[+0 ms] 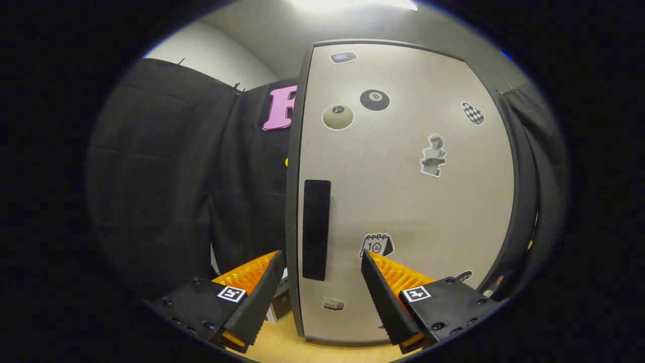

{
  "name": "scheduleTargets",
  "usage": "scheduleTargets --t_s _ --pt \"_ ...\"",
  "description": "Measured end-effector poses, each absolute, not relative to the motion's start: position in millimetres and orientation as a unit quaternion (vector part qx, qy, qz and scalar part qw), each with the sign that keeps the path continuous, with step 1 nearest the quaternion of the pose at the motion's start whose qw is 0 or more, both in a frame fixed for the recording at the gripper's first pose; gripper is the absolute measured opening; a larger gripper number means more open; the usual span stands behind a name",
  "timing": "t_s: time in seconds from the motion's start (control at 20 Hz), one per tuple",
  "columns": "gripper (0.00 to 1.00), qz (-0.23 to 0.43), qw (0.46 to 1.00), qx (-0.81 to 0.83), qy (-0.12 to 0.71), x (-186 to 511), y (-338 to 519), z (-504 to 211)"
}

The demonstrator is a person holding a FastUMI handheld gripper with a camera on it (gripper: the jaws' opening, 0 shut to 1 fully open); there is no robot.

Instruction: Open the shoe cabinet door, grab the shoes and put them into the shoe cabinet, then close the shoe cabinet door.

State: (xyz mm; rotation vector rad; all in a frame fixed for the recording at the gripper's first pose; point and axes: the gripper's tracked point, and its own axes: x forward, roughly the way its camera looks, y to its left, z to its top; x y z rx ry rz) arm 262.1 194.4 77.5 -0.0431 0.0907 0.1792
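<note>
A: What is the gripper (321, 264) doing?

B: Its two fingers are spread wide apart with nothing held between them. They point at the front of the shoe cabinet door (403, 201).

A: What sits in the gap between the fingers?

B: The lower end of the door's black vertical handle (316, 229), a long dark bar near the door's left edge. It lies just ahead of the fingers, nearer the left finger than the right; I cannot tell whether either finger touches it.

A: And the door itself?

B: Shut, flat against the cabinet's dark frame (292, 201). It is pale beige and carries stickers: a calendar sticker (377, 245) right at the tip of the right finger, a bust sticker (434, 155) higher up, an eight-ball sticker (374, 100) and an olive ball sticker (338, 117) near the top, and a checkered sticker (472, 113) toward the right edge.

A: What is around the cabinet?

B: Black cloth walls (166, 176) hang on both sides. The cabinet stands on a light wooden floor (322, 350). Low down, left of the cabinet and behind the left finger, sits a small boxy object (280, 302); I cannot tell what it is.
</note>
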Motion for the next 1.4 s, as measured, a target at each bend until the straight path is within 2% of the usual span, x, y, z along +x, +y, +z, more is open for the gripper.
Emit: scheduleTargets --t_s 0.2,0.55,0.7,0.8,0.9,1.0,1.4 --pt "0.83 0.077 0.995 -0.028 0.061 283.2 201.6 68.4" --pt "0.46 0.058 0.994 -0.014 0.092 309.8 205.7 52.7" --pt "0.43 0.052 0.994 -0.002 0.094 309.4 206.6 53.1" --pt "0.35 0.043 0.995 -0.013 0.088 309.2 207.3 53.4" --pt "0.23 0.052 0.995 -0.017 0.082 311.8 206.7 51.1" --pt "0.16 0.074 0.993 -0.018 0.085 305.3 207.9 53.4" --pt "0.16 0.122 0.989 -0.025 0.085 279.8 206.3 55.7"
